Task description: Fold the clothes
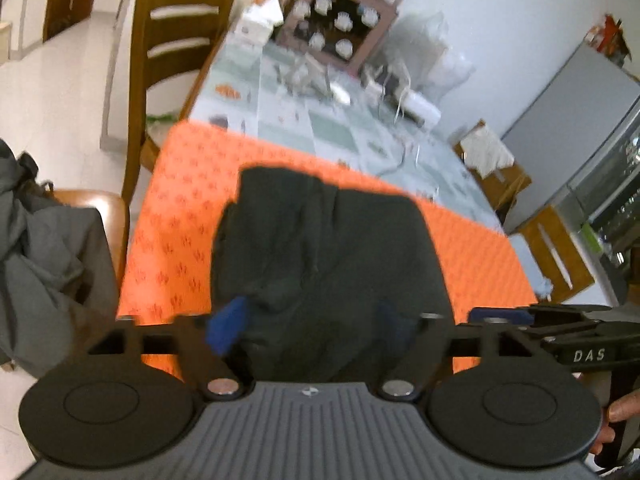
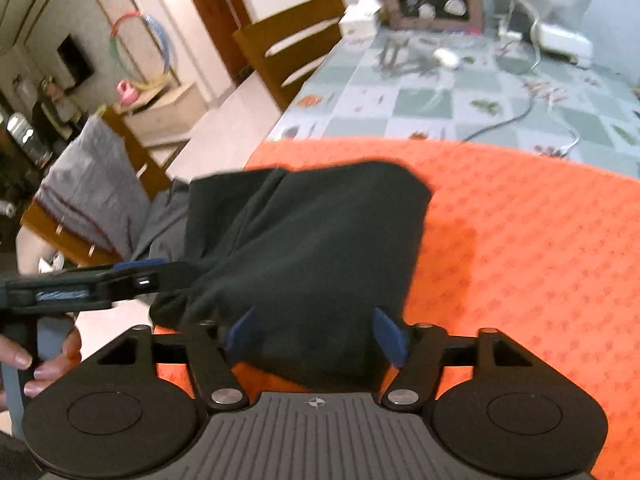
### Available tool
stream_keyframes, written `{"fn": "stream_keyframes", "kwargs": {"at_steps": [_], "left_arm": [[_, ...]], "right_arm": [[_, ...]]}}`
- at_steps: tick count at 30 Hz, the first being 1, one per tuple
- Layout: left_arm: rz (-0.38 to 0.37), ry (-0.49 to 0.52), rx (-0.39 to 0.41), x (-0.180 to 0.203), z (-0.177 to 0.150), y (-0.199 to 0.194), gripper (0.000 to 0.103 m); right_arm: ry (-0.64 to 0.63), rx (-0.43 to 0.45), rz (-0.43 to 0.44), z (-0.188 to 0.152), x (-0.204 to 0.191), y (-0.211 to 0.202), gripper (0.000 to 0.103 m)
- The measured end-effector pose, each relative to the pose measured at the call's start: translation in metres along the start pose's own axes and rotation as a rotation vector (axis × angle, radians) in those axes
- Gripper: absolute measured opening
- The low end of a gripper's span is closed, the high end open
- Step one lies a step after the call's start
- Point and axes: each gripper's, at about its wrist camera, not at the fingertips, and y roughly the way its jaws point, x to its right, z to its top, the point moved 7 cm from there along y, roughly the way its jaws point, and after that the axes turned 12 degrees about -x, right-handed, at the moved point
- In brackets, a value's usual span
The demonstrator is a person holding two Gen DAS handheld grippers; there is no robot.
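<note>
A black garment (image 1: 328, 256) lies bunched and partly folded on the orange mat (image 1: 180, 216). Its near edge reaches in between my left gripper's (image 1: 310, 328) blue fingertips (image 1: 226, 328), which stand wide apart. In the right wrist view the same garment (image 2: 312, 248) fills the gap of my right gripper (image 2: 315, 336), also spread wide, with a shadow on the mat (image 2: 520, 240) beside it. The left gripper (image 2: 120, 280) shows side-on at the garment's left edge, held by a hand (image 2: 48, 356). The right gripper (image 1: 560, 332) shows at the right of the left wrist view.
Beyond the mat the checked tablecloth (image 2: 440, 96) carries cables, a white adapter (image 2: 564, 42) and a framed box (image 1: 340, 24). Wooden chairs (image 1: 168, 60) stand on the left, and one holds grey clothes (image 1: 44, 264). A grey cabinet (image 1: 568, 120) is at the right.
</note>
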Motion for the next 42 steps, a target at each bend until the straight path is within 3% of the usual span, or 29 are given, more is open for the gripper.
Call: {"fn": "stream_keyframes", "kwargs": {"at_steps": [3, 5, 6, 13, 23, 25, 27, 30, 37, 42], "left_arm": [[-0.01, -0.014, 0.023, -0.003, 0.006, 0.0, 0.093], [-0.019, -0.044, -0.013, -0.011, 0.008, -0.003, 0.093], [-0.031, -0.059, -0.04, -0.014, 0.005, -0.023, 0.093], [-0.096, -0.127, -0.155, -0.031, 0.005, 0.008, 0.093], [-0.105, -0.15, -0.183, -0.034, -0.002, 0.026, 0.088], [-0.083, -0.134, -0.166, -0.031, -0.002, 0.025, 0.079], [-0.062, -0.114, -0.145, -0.026, -0.003, 0.024, 0.068], [-0.03, -0.089, -0.115, -0.02, -0.003, 0.021, 0.056], [-0.048, -0.111, -0.039, 0.02, 0.004, 0.003, 0.052], [-0.071, -0.111, 0.027, 0.066, 0.012, -0.002, 0.052]], "right_arm": [[0.046, 0.011, 0.013, 0.008, 0.014, -0.001, 0.091], [0.076, -0.002, 0.031, 0.012, 0.022, 0.005, 0.095], [0.093, -0.011, 0.045, 0.014, 0.027, 0.009, 0.095], [0.299, -0.101, 0.199, 0.019, 0.058, 0.051, 0.097], [0.388, -0.14, 0.328, 0.015, 0.057, 0.093, 0.098], [0.374, -0.129, 0.312, 0.015, 0.052, 0.095, 0.096], [0.341, -0.117, 0.268, 0.016, 0.048, 0.091, 0.075], [0.322, -0.079, 0.285, 0.019, 0.043, 0.076, 0.061], [0.254, 0.021, 0.306, 0.034, 0.038, 0.023, 0.059], [0.193, 0.073, 0.304, 0.05, 0.064, -0.025, 0.058]]}}
